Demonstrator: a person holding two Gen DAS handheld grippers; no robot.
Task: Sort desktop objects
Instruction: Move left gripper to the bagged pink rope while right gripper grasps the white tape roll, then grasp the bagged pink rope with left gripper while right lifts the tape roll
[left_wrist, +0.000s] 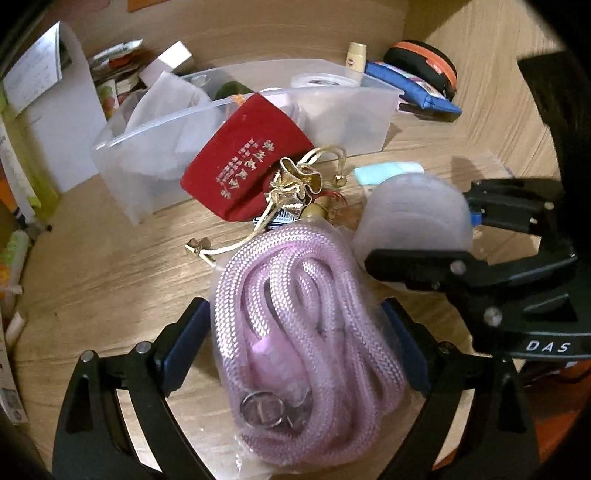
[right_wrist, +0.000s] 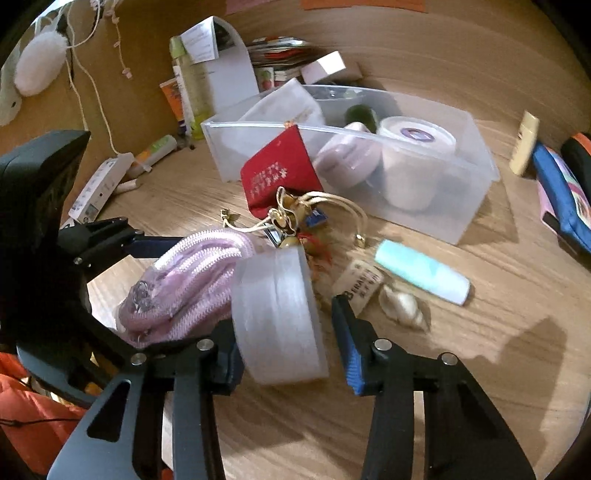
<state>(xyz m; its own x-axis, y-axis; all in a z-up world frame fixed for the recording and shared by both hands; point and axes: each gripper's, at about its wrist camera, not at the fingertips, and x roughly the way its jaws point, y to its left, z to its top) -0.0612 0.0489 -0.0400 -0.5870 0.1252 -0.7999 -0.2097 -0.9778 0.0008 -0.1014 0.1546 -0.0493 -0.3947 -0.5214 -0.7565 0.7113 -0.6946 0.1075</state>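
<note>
My left gripper (left_wrist: 295, 317) is shut on a clear bag of coiled pink rope (left_wrist: 303, 332), held just above the wooden desk; the bag also shows in the right wrist view (right_wrist: 184, 280). My right gripper (right_wrist: 288, 332) stands around a frosted round plastic container (right_wrist: 277, 317); the left pad touches it, the right pad stands slightly apart. The container shows in the left wrist view (left_wrist: 413, 218) between the right gripper's fingers (left_wrist: 424, 258). A red drawstring pouch (left_wrist: 243, 162) with gold cords leans on a clear plastic bin (left_wrist: 347, 122).
The bin (right_wrist: 472, 173) holds white jars and a pouch. On the desk lie a mint tube (right_wrist: 421, 271), a seashell (right_wrist: 402, 306), a small label card (right_wrist: 360, 280), a blue pencil case (right_wrist: 561, 199), and boxes and bottles (right_wrist: 192, 85) at the back left.
</note>
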